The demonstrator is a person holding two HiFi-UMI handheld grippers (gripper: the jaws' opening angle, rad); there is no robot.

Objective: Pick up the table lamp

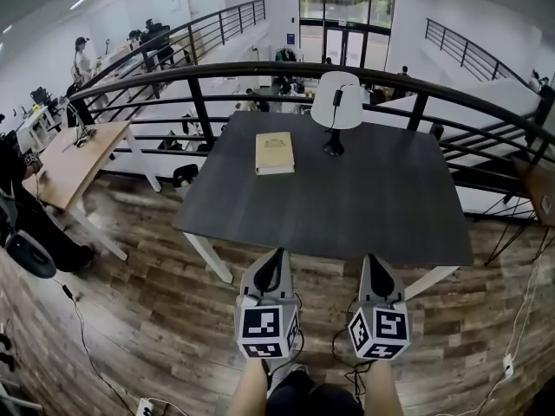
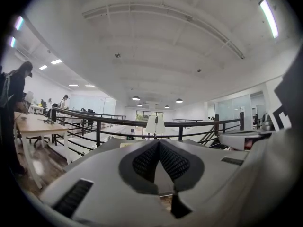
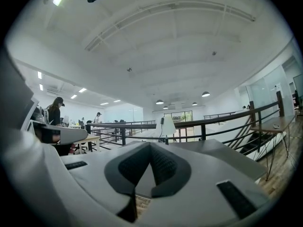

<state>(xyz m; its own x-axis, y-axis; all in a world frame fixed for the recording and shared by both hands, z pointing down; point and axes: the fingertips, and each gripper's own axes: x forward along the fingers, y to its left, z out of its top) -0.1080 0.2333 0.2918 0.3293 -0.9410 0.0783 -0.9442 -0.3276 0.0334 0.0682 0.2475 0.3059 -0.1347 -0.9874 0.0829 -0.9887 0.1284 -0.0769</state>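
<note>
**Bright, even indoor light, recorded through strongly distorting wide-angle lenses**

Light is given by ceiling strip lights (image 2: 268, 13) and by the glazed doors (image 1: 347, 3) at the far end, which are washed out. Shadows on the dark counter (image 1: 347, 206) are kept soft and faint. The railing (image 1: 205, 111) is bowed by fisheye distortion. Black vignetted edges are seen in both gripper views, where the jaws are rendered slightly soft.
</note>
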